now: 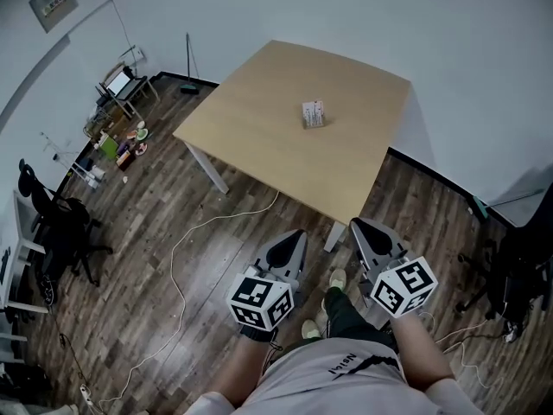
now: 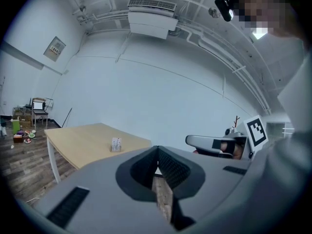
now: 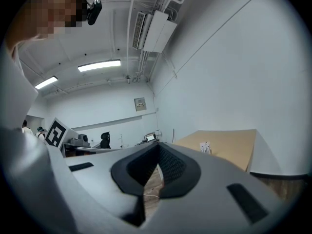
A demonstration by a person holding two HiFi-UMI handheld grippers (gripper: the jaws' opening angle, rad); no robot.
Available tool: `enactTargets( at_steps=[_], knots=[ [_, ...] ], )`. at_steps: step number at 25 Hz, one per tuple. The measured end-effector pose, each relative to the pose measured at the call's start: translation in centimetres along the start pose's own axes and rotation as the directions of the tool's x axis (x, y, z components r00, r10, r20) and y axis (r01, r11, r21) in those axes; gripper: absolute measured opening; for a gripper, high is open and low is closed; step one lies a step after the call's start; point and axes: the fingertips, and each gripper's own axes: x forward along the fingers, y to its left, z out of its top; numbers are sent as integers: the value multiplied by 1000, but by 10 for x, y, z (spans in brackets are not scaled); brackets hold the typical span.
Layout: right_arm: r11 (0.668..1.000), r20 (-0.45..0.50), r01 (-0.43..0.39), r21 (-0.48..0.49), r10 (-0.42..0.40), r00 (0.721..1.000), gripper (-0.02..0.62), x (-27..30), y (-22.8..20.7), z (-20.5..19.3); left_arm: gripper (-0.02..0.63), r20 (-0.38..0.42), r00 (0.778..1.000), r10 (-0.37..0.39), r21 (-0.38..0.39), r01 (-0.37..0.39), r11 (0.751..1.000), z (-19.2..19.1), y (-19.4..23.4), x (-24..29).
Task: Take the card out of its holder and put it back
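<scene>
Card holder (image 1: 313, 114) sits mid-table (image 1: 251, 145), well clear of every edge, open tabletop all round. Card (image 1: 314, 108) seemingly in it, too small to confirm. Left gripper (image 1: 296, 235) and right gripper (image 1: 358, 225) low over floor (image 1: 173, 266), short of near edge. Both jaws tip-to-tip, gripping nothing.

Pale wooden bench (image 1: 259, 128) on white legs (image 1: 206, 164), standing on a dark plank floor (image 1: 155, 301) close to a white wall. On the top, right of the middle and away from every edge, a small card holder (image 1: 313, 116), upright, with a white card (image 1: 314, 108) in it. On the floor beside the legs, a thin white cable (image 1: 185, 236).
</scene>
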Motion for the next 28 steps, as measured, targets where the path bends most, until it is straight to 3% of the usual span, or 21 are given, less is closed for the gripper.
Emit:
enactTargets(
  at_steps=[15, 22, 28],
  knots=[
    [991, -37, -119, 54, 121, 992, 12, 132, -100, 15, 12, -12, 998, 67, 17, -67, 998, 39, 83, 133],
    [984, -17, -165, 67, 167, 986, 12, 170, -163, 40, 12, 13, 998, 68, 54, -69, 996, 69, 100, 208],
    [982, -23, -170, 85, 172, 985, 12, 193, -194, 39, 12, 0, 999, 34, 112, -34, 993, 78, 118, 250]
  ],
)
